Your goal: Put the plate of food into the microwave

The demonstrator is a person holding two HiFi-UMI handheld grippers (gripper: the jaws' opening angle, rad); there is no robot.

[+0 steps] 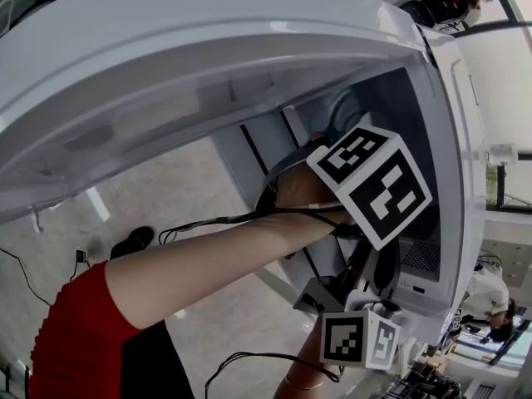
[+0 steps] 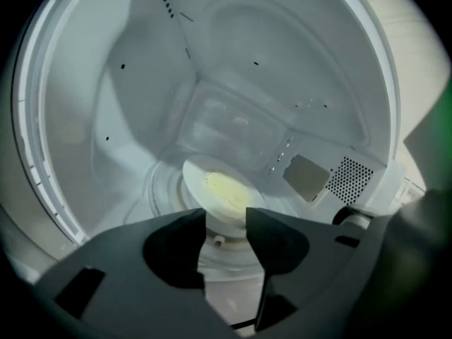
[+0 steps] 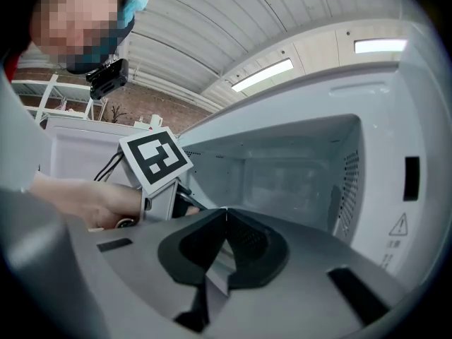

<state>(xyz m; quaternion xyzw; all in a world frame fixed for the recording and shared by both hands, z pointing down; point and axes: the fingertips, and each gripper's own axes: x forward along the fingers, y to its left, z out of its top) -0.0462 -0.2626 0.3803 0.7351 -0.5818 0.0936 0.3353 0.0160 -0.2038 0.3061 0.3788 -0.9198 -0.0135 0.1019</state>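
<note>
Reaching deep into the microwave (image 2: 339, 83), the left tool (image 2: 226, 221) is gripping nothing: its jaws are standing clearly apart, with the near rim of the plate (image 2: 212, 196) showing in the gap between the tips and neither pad pressing on it. The plate, carrying pale yellow food (image 2: 227, 188), is resting on the turntable (image 2: 164, 188) at the middle of the cavity floor. The right tool (image 3: 224, 216) is hovering outside the opening, its jaws closed together and empty. Trouble, I judge, is lying in the withdrawal: if the left tool is drawn back crooked or low, a jaw could be hooking the rim and dragging or tipping the plate, and the arm (image 1: 216, 264) could be knocking the frame. No worktop is showing; a pale speckled floor (image 1: 166, 198) is lying below, with cables (image 1: 21, 268) trailing across it, and strip lights (image 3: 261, 75) are glowing on a ribbed ceiling.
</note>
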